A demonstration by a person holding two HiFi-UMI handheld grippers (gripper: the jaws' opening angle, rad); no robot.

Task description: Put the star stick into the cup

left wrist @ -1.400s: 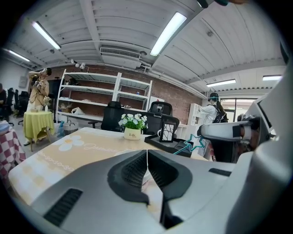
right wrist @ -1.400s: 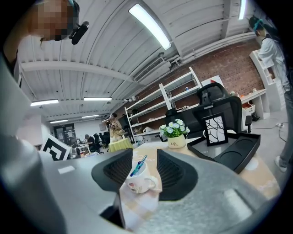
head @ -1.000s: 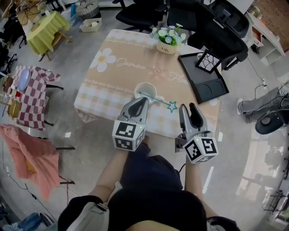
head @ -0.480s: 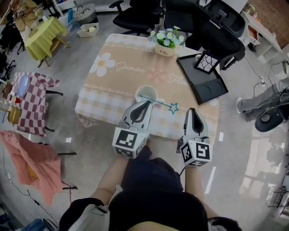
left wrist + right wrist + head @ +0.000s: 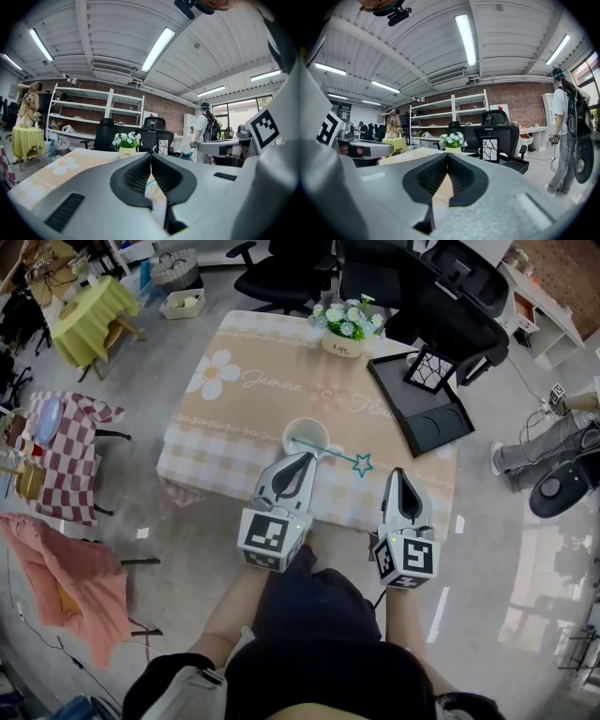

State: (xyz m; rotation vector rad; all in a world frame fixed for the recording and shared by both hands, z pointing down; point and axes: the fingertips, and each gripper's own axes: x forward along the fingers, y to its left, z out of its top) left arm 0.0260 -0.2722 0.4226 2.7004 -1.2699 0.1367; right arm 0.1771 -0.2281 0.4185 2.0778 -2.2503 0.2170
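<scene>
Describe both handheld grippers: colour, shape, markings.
The two look alike. The left gripper and right gripper each have a grey tapered shell, black ribbed pads, and a white cube bearing black square markers at the rear. No cables are visible. The person wears dark clothing.

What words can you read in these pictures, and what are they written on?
"Life": on the white flower pot.
"Jasmine", roughly: curly writing on the tablecloth; its other word is too blurred to read.
No other words are readable.
</scene>
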